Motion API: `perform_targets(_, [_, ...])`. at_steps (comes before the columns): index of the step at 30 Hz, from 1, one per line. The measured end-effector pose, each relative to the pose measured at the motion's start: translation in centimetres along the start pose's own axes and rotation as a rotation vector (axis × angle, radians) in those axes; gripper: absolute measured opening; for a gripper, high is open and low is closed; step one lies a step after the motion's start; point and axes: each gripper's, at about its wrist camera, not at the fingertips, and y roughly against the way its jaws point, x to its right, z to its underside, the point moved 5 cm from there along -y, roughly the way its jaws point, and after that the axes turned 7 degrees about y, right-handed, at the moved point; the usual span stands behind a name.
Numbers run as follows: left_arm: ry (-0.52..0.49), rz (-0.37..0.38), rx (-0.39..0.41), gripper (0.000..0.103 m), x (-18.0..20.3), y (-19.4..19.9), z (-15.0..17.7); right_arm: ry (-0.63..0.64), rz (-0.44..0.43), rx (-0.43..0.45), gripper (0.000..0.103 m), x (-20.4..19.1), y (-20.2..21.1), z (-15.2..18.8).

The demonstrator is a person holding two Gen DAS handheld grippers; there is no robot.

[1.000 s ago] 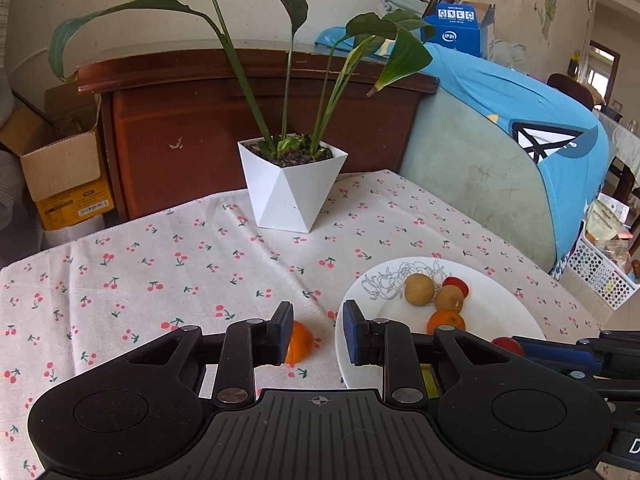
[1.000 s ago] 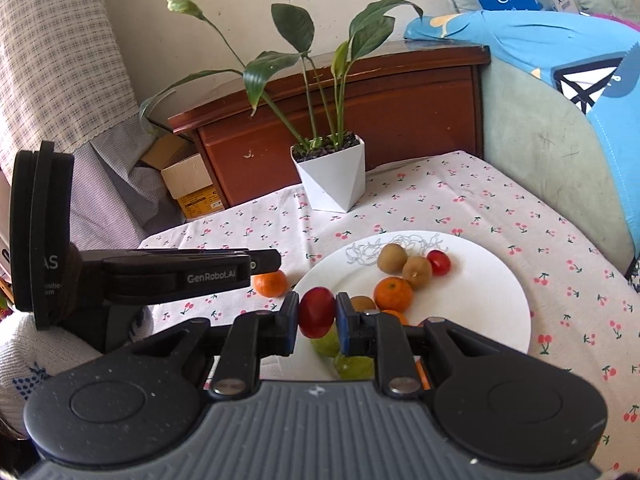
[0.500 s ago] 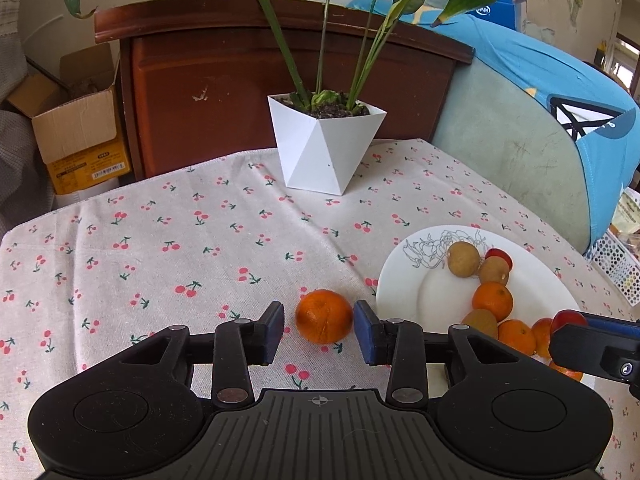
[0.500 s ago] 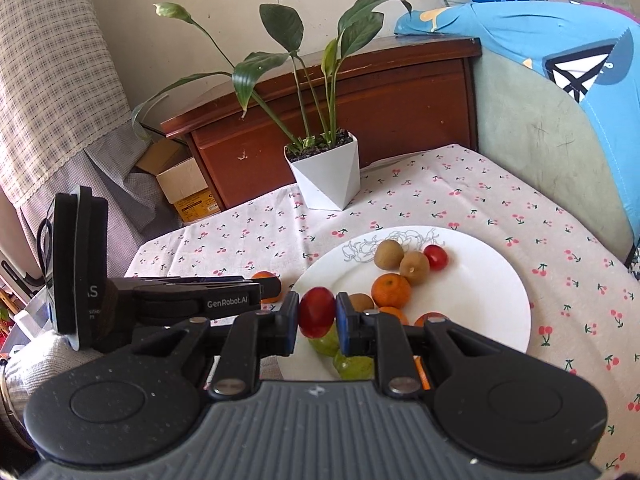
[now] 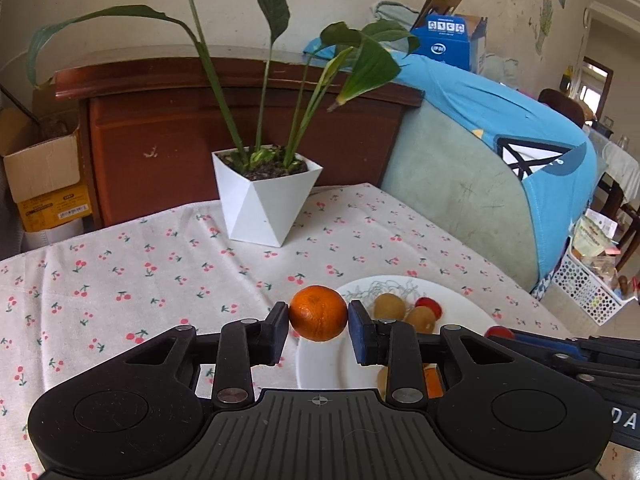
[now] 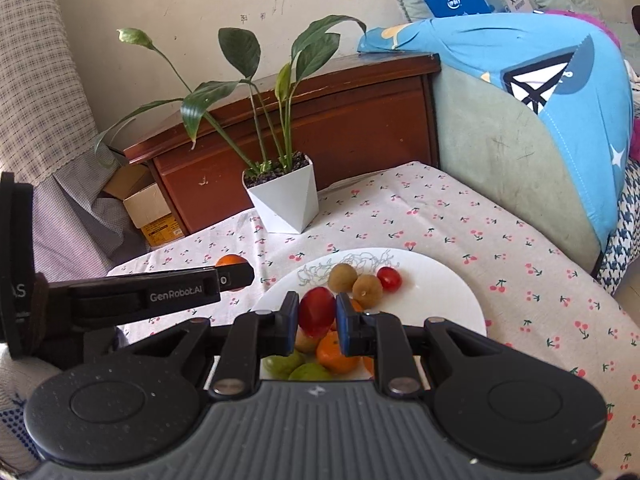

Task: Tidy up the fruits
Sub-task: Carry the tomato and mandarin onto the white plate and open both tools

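the left gripper (image 5: pixel 318 322) is closing its two black fingers on a round orange mandarin (image 5: pixel 318 318), and both pads are touching the sides of the fruit. the mandarin is sitting between the pads above the near left edge of the round white plate (image 5: pixel 320 364), partly over the cloth and partly over the plate. the right gripper (image 6: pixel 317 318) is pressing its blue-padded fingers together on an oval red cherry tomato (image 6: pixel 317 312) and is holding it over the near part of the same plate.

under and around the tomato, in the right wrist view, an orange mandarin on the plate (image 6: pixel 335 353) is lying just beside two green fruits (image 6: pixel 298 366). a little farther on the plate, two brown round fruits (image 6: pixel 354 282) are touching each other, and a small red tomato (image 6: pixel 389 278) is lying just beside them, near a grey line drawing printed on the plate.

the plate is resting on a white tablecloth with small red cherries (image 5: pixel 140 272). farther back on the cloth, a white angular flower pot with a long-leaved green plant (image 5: pixel 266 200) is standing upright, well apart from the plate. behind the table, a dark red-brown wooden cabinet (image 5: pixel 168 136) is standing against the wall, with an open cardboard box (image 5: pixel 40 168) at its left and a light blue cover over a grey-green cushion (image 5: pixel 500 120) at its right.
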Motion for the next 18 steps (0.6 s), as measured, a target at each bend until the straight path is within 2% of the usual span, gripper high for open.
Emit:
perform_targets(7, [-0.022, 0.019, -0.032, 0.03, 1.7, -0.9, 1.1, -0.027, 0.043, -0.014, 0.019, 1.3, -0.9, 0.6])
perform_targets(18, [-0.046, -0.026, -0.054, 0.032, 2.3, -1.1, 1.5, -0.095, 0.06, -0.012, 0.024, 2.5, -1.7, 0.7])
